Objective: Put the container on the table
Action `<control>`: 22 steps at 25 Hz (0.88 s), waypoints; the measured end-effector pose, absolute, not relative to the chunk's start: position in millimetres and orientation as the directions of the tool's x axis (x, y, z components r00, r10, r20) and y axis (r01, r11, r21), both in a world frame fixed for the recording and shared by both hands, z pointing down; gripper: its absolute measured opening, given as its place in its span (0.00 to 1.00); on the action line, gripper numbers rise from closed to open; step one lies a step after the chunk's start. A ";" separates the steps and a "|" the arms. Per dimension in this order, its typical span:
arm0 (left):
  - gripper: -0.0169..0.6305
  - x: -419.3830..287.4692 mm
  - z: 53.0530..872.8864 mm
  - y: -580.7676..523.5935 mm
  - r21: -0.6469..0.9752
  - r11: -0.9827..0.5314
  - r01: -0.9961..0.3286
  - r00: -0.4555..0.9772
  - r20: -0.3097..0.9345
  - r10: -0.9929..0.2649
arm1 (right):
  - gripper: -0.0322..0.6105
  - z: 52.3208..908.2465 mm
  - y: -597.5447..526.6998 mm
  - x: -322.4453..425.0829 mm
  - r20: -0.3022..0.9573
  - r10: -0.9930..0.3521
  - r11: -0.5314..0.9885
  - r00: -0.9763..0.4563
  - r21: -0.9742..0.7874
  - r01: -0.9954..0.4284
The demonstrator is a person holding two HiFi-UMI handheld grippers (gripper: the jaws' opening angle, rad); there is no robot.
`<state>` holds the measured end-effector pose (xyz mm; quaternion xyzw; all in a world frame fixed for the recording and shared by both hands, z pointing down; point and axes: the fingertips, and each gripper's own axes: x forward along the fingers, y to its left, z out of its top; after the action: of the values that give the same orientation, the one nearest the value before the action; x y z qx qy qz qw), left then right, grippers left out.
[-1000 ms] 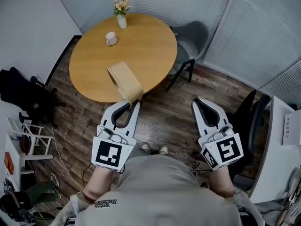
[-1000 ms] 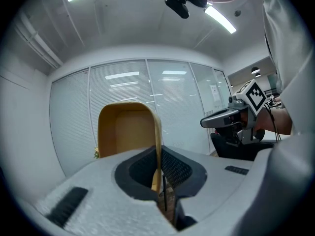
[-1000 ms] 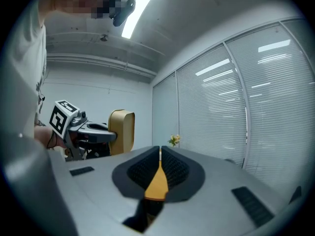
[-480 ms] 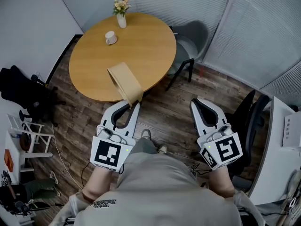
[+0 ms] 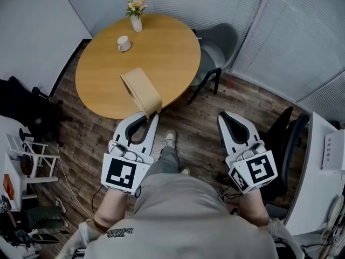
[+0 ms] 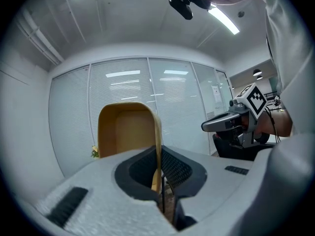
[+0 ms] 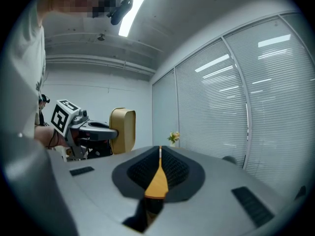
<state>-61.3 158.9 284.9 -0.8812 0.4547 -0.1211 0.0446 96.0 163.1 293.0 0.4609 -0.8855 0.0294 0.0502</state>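
- Clamping one thin side wall of the container [image 6: 127, 132], the left gripper [image 5: 146, 115] has its jaws pressed to either face of that wall.
- Right gripper [image 5: 227, 117]: jaws together with nothing between them, level with the left one and well apart from it.
- Container: tan, open-mouthed, held in the air and not yet resting on anything. Its long axis runs up and away from the jaws, leaning toward the table [image 5: 164, 55].
- Table: round, wooden, straight ahead of the left gripper, which is the nearer of the two.
- Open room: the near half of the top is bare. A cup [image 5: 123, 43] and a vase of flowers [image 5: 135, 15] sit near the far left rim, and a chair [image 5: 220, 43] stands at the far right.
- Coming move, as judged: carry the container forward past the near edge, then lower it.
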 end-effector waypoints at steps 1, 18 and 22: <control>0.08 -61.6 285.7 153.6 -0.188 -0.582 -0.791 0.557 0.173 -0.812 | 0.11 294.6 158.9 96.1 0.120 -0.813 0.574 -0.570 -0.006 -0.819; 0.08 -83.3 306.0 48.1 -0.150 -0.606 -0.781 0.580 0.186 -0.793 | 0.11 309.7 60.3 67.6 0.174 -0.809 0.571 -0.561 0.004 -0.821; 0.08 -87.9 311.8 17.2 -0.146 -0.613 -0.777 0.585 0.196 -0.787 | 0.11 315.2 31.0 63.8 0.187 -0.812 0.563 -0.553 0.000 -0.826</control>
<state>-87.9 17.2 311.8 -0.8899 0.4394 -0.1209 0.0221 63.8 31.0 315.2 0.4653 -0.8801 0.0438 0.0832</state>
